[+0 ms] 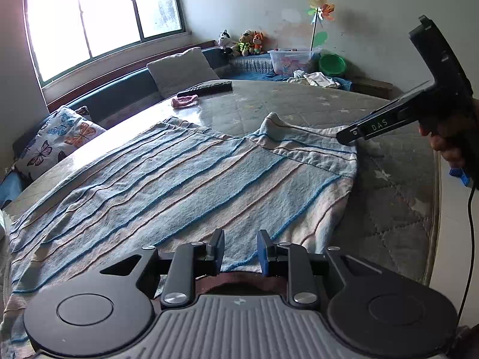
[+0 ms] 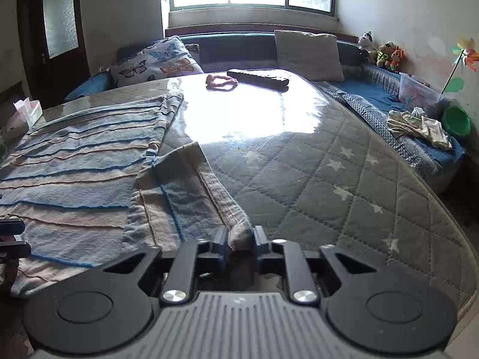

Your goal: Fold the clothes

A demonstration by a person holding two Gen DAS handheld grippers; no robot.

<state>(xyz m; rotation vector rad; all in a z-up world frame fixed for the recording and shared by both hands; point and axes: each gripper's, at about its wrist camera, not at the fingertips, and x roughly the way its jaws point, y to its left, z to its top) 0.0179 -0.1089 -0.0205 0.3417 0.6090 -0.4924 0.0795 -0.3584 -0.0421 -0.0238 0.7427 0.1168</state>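
Observation:
A blue and beige striped garment [image 1: 179, 185] lies spread flat on the quilted table top [image 1: 389, 209]. My left gripper [image 1: 241, 251] hovers over its near edge with the jaws apart and nothing between them. My right gripper [image 2: 241, 237] is shut on the folded sleeve end [image 2: 239, 234] of the garment [image 2: 74, 173]. In the left wrist view the right gripper [image 1: 347, 137] touches the garment's far right corner. The sleeve [image 2: 185, 188] lies folded over the body.
A pink hair band [image 1: 184, 101] and a black remote [image 1: 206, 88] lie at the table's far side. Cushions [image 1: 179, 70] sit on the bench behind. A toy box [image 1: 292, 59], a green bowl [image 1: 332, 64] and loose clothes [image 1: 317, 79] lie at the back right. A tissue box [image 2: 28, 112] stands at the left.

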